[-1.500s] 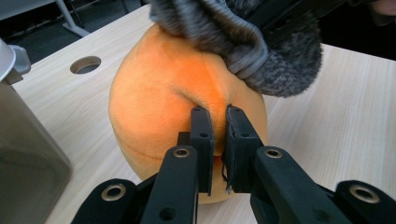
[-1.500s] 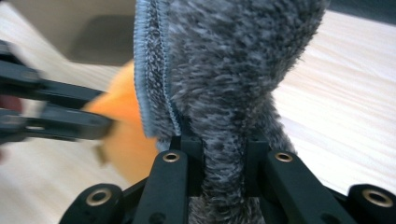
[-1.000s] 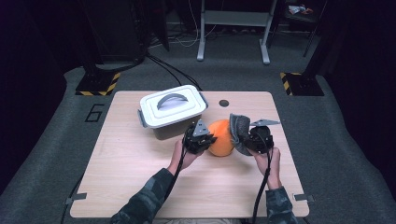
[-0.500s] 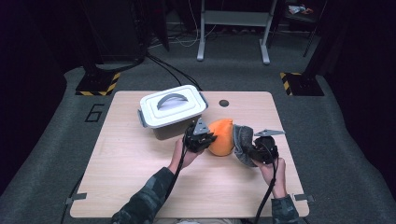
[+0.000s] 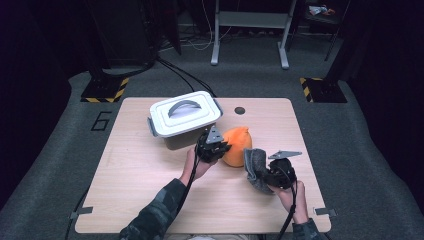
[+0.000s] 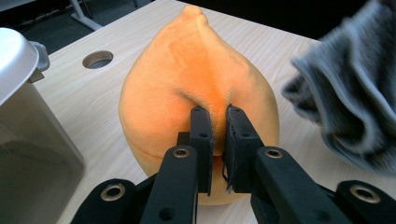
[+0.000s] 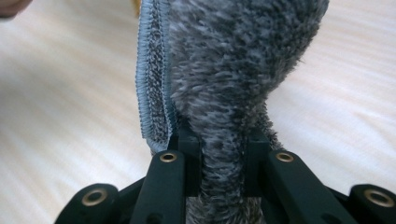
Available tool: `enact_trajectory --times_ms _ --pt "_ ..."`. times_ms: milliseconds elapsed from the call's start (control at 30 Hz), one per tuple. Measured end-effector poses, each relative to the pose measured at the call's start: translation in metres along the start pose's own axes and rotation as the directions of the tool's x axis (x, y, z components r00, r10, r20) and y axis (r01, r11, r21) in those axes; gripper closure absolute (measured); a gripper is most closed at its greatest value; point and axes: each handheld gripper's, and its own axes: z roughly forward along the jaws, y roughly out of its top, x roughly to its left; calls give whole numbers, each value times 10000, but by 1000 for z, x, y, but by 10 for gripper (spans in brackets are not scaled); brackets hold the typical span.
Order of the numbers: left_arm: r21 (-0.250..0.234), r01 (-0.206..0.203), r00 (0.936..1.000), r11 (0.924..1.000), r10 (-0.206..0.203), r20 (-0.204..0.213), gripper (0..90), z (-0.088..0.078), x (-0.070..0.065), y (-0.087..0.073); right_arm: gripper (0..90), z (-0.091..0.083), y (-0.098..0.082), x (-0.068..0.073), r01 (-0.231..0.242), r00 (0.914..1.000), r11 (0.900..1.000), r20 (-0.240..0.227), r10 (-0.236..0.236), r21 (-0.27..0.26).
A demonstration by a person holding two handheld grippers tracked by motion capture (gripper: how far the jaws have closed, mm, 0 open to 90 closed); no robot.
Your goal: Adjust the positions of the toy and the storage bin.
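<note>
Bottom of the orange plush (image 6: 196,98) tucked out of sight behind the jaws in the left gripper view. Grey cloth (image 6: 348,88) chopped off by the right and top edges there, white-lidded box (image 6: 23,116) by the left. Over in the right gripper view, cloth running off the top, table (image 7: 56,84) a soft blur.

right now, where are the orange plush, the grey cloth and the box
orange plush (image 6: 187,84): left gripper view, on its front bulge
grey cloth (image 7: 233,60): right gripper view, on the fuzzy fold above the jaws
box (image 5: 184,113): high view, on its white lid
</note>
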Motion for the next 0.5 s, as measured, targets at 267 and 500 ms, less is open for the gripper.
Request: enact_trajectory --times_ms 267,500 --pt "-59 -18 9999 10000 17 -126 828 0 1 0 753 7 -12 15 255 9982 9975 -559 -218 658" --pt "-74 -4 9997 10000 2 -232 828 0 2 0 752 22 -18 29 617 9937 9909 -1002 -498 1195"
